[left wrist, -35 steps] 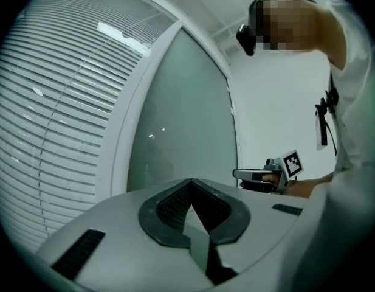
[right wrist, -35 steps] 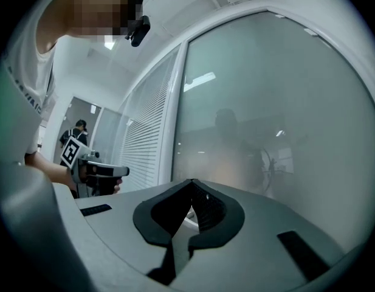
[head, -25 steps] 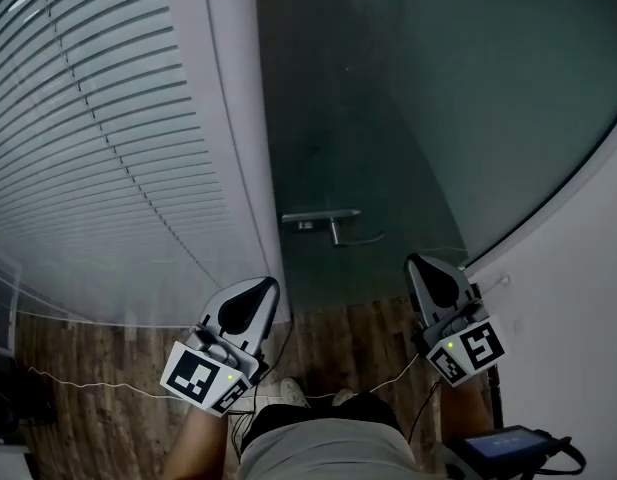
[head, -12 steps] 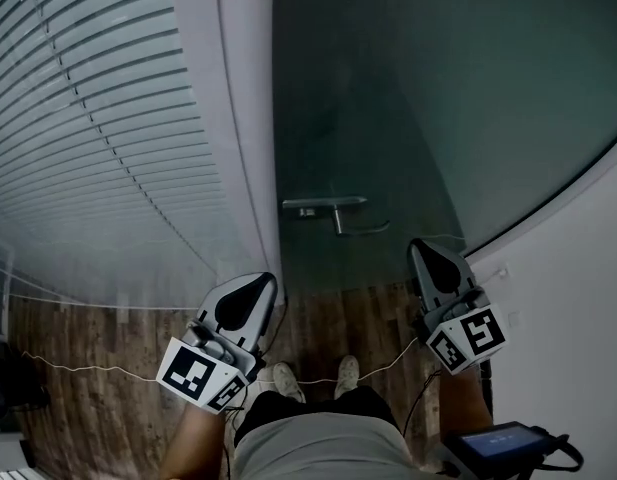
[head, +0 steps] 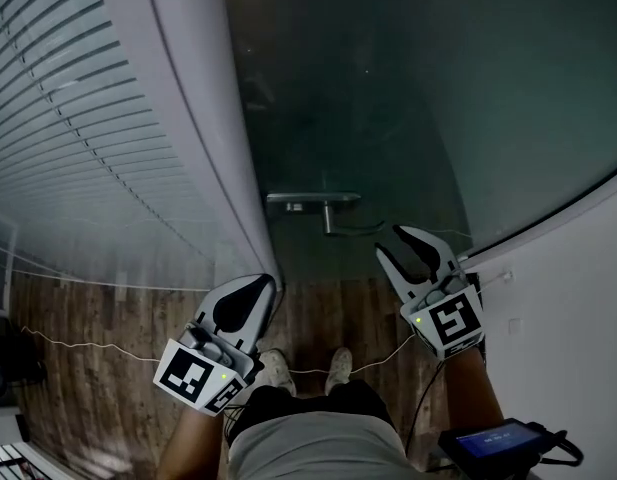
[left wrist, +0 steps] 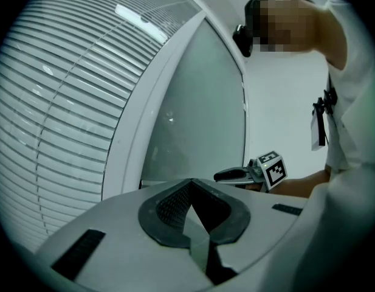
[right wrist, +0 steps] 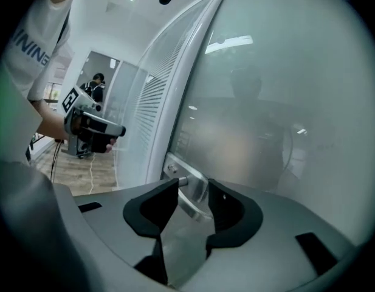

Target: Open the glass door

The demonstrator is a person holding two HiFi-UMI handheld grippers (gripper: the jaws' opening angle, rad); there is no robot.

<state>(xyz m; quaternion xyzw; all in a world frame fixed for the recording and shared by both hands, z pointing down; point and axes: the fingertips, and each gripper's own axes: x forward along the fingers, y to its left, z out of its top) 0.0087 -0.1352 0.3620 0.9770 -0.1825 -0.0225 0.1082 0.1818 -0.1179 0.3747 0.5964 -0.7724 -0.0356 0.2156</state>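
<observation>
right gripper (head: 393,240) jaws opening, empty, short of handle (head: 313,200) | left gripper (head: 260,283) jaws together | blinds (head: 68,118) left of door (head: 388,88)

At 6 o'clock, the right gripper (right wrist: 192,181), jaws opening, frames the silver lever handle (right wrist: 196,194) of the frosted glass door (right wrist: 284,102), ungripped.

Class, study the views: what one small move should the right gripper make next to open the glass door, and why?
Probably ease the right gripper forward until its opening jaws straddle the handle. In its own view the handle lines up with the gap, but the head view shows the gripper short of the handle, with nothing between its jaws. The left gripper is shut and off to the side.
</observation>
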